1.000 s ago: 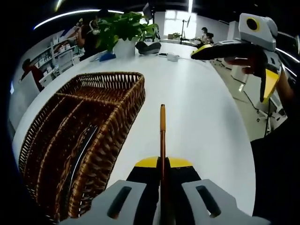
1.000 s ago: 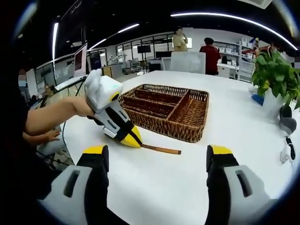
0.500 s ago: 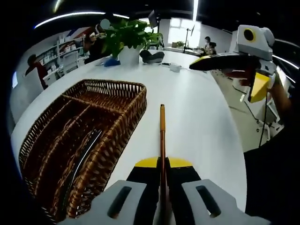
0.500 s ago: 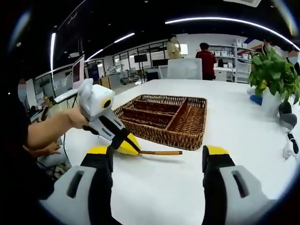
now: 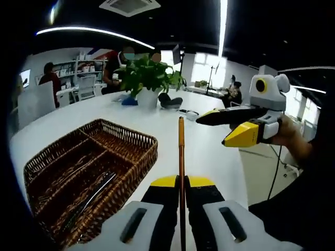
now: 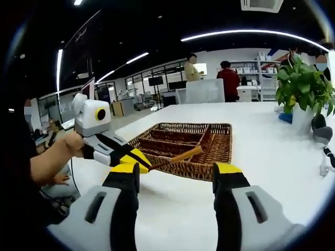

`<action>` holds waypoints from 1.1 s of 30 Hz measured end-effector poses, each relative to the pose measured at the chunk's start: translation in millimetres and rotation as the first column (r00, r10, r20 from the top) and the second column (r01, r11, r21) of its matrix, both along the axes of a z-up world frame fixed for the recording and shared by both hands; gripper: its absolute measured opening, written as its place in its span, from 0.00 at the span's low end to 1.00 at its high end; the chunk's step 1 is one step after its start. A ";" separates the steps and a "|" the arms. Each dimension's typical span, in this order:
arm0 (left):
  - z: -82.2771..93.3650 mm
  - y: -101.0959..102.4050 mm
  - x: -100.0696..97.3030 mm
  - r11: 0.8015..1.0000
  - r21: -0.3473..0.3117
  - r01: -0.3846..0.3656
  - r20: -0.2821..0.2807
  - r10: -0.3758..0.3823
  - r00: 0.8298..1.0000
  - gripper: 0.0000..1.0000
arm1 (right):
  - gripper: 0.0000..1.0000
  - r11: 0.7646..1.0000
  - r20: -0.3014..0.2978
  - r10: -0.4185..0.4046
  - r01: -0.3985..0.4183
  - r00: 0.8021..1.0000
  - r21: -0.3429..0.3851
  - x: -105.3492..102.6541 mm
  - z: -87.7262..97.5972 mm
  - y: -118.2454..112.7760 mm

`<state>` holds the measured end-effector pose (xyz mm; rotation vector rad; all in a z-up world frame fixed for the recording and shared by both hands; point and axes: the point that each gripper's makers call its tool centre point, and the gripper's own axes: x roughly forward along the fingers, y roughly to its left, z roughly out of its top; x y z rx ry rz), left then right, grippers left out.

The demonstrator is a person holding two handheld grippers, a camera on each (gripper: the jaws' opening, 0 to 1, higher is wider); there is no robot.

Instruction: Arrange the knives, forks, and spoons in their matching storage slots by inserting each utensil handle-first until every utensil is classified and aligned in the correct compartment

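Observation:
My left gripper [image 5: 181, 184] is shut on a utensil whose wooden handle [image 5: 181, 146] points straight away from the jaws; the working end is hidden between them. In the right gripper view that left gripper [image 6: 137, 160] hovers above the white table, the handle [image 6: 180, 156] angled up toward the wicker basket [image 6: 209, 157]. The basket [image 5: 140, 157] has long compartments, and a silver utensil [image 5: 93, 194] lies in one of them. My right gripper [image 6: 174, 172] is open and holds nothing. In the left gripper view the right gripper [image 5: 214, 130] hangs in the air to the right of the handle.
A potted plant [image 5: 149, 78] [image 6: 301, 89] stands at the far end of the white table [image 5: 209, 157], with small dark and white items [image 6: 322, 138] near it. People stand by shelves beyond. A person's forearm [image 6: 49, 162] is at the left.
The left gripper has lifted the utensil off the table and tilted its handle up toward the basket. The right gripper has stayed open, and both views have tilted upward.

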<state>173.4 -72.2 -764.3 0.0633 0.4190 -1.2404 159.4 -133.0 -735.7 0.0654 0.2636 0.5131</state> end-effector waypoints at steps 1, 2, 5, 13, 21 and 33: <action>4.4 1.4 0.7 1.000 -0.016 -0.018 0.003 0.018 1.000 0.04 | 0.53 1.000 0.011 0.001 -0.001 1.000 0.021 1.1 3.4 2.2; 10.2 4.0 1.8 0.999 -0.031 -0.044 0.016 0.044 0.999 0.04 | 0.50 0.999 0.019 0.004 -0.005 1.000 0.036 1.5 5.9 4.2; 21.5 8.5 -0.1 0.995 -0.069 -0.076 0.025 0.077 0.997 0.04 | 0.42 0.995 0.057 0.011 -0.016 0.998 0.097 2.4 17.5 11.1; 40.7 19.4 -5.6 0.971 -0.141 -0.192 0.057 0.202 0.978 0.04 | 0.29 0.976 0.082 0.039 -0.056 0.996 0.208 4.3 32.8 31.4; 49.1 26.7 -11.2 0.950 -0.202 -0.237 0.034 0.249 0.968 0.04 | 0.21 0.943 0.059 0.113 -0.126 0.992 0.309 4.1 35.2 60.3; 58.1 26.1 -16.8 0.950 -0.220 -0.220 0.058 0.237 0.970 0.04 | 0.12 0.910 0.031 0.137 -0.138 0.990 0.390 6.5 35.5 75.0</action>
